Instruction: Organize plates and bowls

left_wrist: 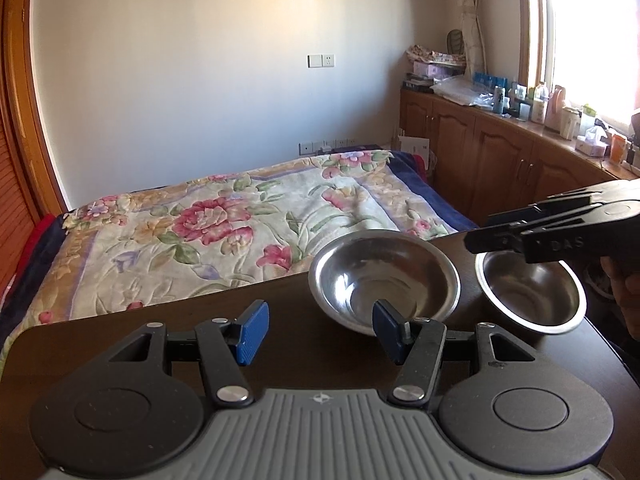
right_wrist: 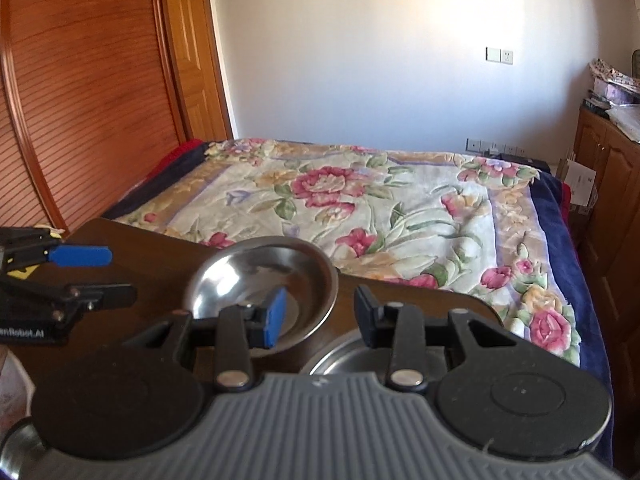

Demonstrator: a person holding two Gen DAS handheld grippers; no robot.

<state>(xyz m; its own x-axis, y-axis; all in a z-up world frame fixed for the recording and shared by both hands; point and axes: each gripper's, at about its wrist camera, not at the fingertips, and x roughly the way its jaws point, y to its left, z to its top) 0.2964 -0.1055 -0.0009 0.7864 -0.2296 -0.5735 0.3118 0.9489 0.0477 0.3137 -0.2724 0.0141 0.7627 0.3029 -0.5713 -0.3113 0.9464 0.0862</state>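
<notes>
Two steel bowls stand on a dark wooden table (left_wrist: 160, 320). The larger bowl (left_wrist: 384, 280) sits near the far edge; it also shows in the right wrist view (right_wrist: 264, 280). The smaller bowl (left_wrist: 528, 292) stands to its right, and its rim shows under my right gripper in the right wrist view (right_wrist: 340, 354). My left gripper (left_wrist: 320, 330) is open and empty, just short of the larger bowl. My right gripper (right_wrist: 320, 316) is open and empty, above the smaller bowl; it shows from the side in the left wrist view (left_wrist: 496, 236).
A bed with a floral blanket (left_wrist: 224, 232) lies beyond the table. Wooden cabinets (left_wrist: 500, 152) with bottles and boxes on top run along the right wall. A wooden door and slatted wardrobe (right_wrist: 80, 100) stand at the left.
</notes>
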